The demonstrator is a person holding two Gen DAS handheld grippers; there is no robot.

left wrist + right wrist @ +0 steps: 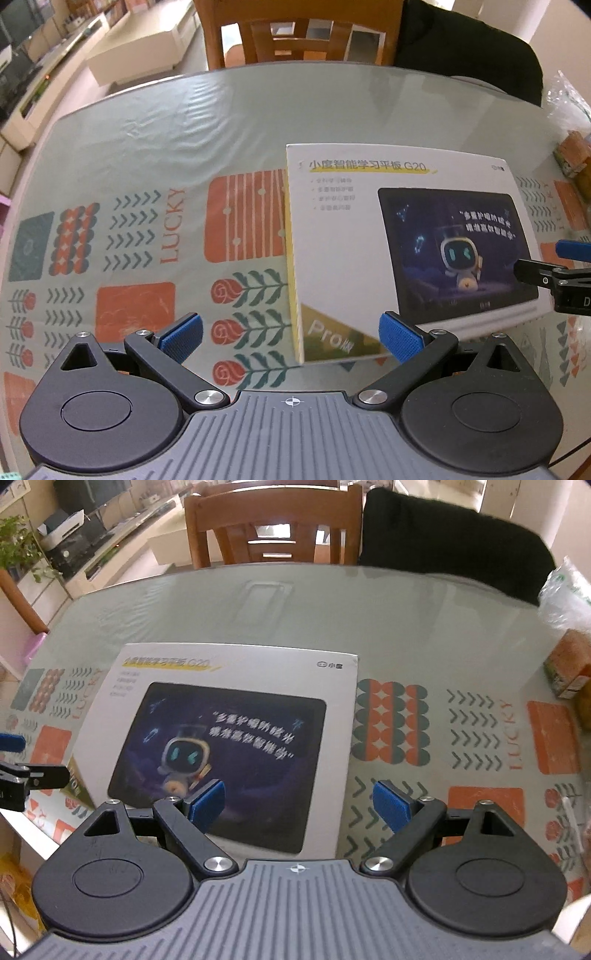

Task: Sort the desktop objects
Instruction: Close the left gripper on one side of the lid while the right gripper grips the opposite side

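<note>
Tablet box (369, 236) yellow side edge shows only from left tool (291, 338).

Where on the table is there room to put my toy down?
Bare cloth lies between the tablet box and the wooden chair, and left of the box. The right edge is crowded: an orange carton and a plastic bag.

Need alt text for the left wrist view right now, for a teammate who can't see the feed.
A large white tablet box lies flat on a patterned tablecloth, just ahead of the open left hand-held gripper, whose right blue pad is over the box's near edge. The right hand-held gripper reaches in at the right edge; a wooden chair stands behind the table.
</note>
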